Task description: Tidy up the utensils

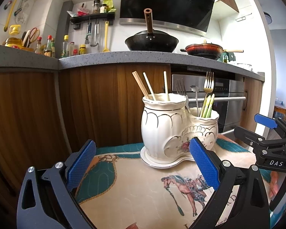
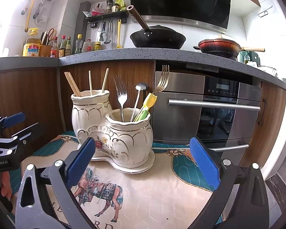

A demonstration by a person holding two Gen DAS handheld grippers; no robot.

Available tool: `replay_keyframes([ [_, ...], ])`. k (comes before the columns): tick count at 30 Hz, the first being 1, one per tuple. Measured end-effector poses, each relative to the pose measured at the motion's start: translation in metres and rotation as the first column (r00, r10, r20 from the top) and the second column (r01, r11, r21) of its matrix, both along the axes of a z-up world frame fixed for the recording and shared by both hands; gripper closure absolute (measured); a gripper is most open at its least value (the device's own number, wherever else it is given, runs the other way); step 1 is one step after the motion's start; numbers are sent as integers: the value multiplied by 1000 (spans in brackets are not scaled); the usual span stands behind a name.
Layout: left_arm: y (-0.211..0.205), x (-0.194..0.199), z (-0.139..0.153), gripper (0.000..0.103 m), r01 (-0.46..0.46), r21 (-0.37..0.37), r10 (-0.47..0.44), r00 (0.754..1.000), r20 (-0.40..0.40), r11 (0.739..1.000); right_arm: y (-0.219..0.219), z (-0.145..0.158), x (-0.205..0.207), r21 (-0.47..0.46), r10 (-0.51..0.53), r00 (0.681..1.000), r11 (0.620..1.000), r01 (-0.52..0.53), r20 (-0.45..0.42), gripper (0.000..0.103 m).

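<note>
- Left tongs spread wide and empty, hovering low over the patterned cloth on the bench, pointed at the ceramic holder.
- Right tongs likewise spread, gripping nothing, facing the same holder from the other side.
- Chopsticks stand in the taller pot; forks, a spoon and yellow-green pieces fill the shorter one.
- Sorting looks largely done; any next move would call for closing on a single handle without tipping its neighbours.
- Utensil lower ends are hidden inside the pots; the yellow-green pieces are hard to identify.
</note>
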State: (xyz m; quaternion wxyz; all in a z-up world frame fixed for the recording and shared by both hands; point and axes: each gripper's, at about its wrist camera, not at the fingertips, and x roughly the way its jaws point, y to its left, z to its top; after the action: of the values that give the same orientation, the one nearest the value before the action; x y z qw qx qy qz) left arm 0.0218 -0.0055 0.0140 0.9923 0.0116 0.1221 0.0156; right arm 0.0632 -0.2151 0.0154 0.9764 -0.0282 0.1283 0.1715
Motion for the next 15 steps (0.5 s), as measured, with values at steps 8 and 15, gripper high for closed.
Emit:
replay_keyframes([
  [8, 0, 0, 0, 5, 0, -1, 0, 1000, 0, 1000, 0, 0, 0, -1, 0, 1000, 1000, 0, 0, 5],
  [15, -1, -1, 0, 5, 1, 1, -1, 1000, 1, 1000, 0, 0, 0, -1, 0, 1000, 1000, 0, 0, 5],
])
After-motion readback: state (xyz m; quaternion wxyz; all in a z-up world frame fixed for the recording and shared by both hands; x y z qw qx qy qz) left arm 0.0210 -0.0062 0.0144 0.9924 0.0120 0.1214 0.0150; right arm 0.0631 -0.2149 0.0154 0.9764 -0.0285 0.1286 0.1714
